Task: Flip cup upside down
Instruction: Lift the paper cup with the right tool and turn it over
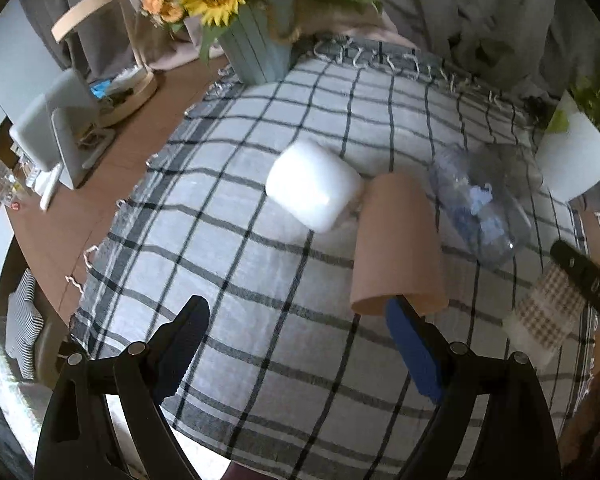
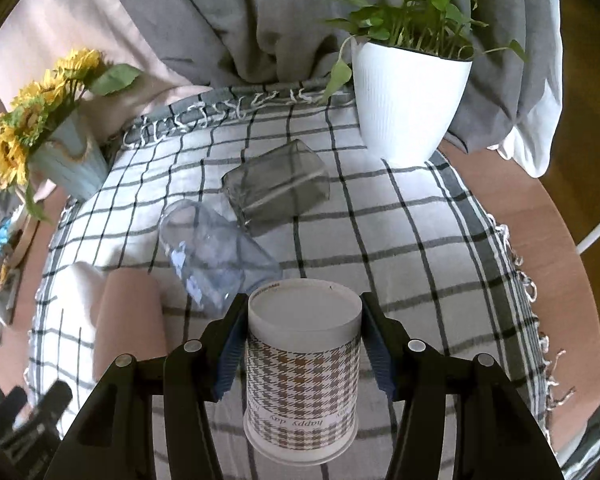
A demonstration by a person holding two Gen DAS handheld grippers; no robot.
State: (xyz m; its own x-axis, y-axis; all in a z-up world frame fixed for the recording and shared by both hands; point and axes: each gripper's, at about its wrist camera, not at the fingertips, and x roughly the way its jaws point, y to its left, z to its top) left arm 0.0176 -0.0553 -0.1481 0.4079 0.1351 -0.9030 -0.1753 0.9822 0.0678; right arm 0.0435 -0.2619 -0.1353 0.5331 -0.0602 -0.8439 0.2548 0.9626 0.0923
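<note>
Houndstooth paper cup point(image 2: 303, 376) sitting inverted on checked cloth point(image 2: 400, 240), base up, lettering reading upside down.

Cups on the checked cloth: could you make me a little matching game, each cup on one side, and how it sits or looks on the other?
Things:
1. houndstooth cup
2. pink cup
3. clear bluish cup
4. smoky grey cup

States:
A. plain, upside down, mouth on the cloth
B. see-through, on its side, nearer the sunflowers
C. patterned, upside down between the fingers of the right gripper
D. dark and see-through, on its side, nearest the white plant pot

Pairs: 1-C, 2-A, 3-B, 4-D
</note>
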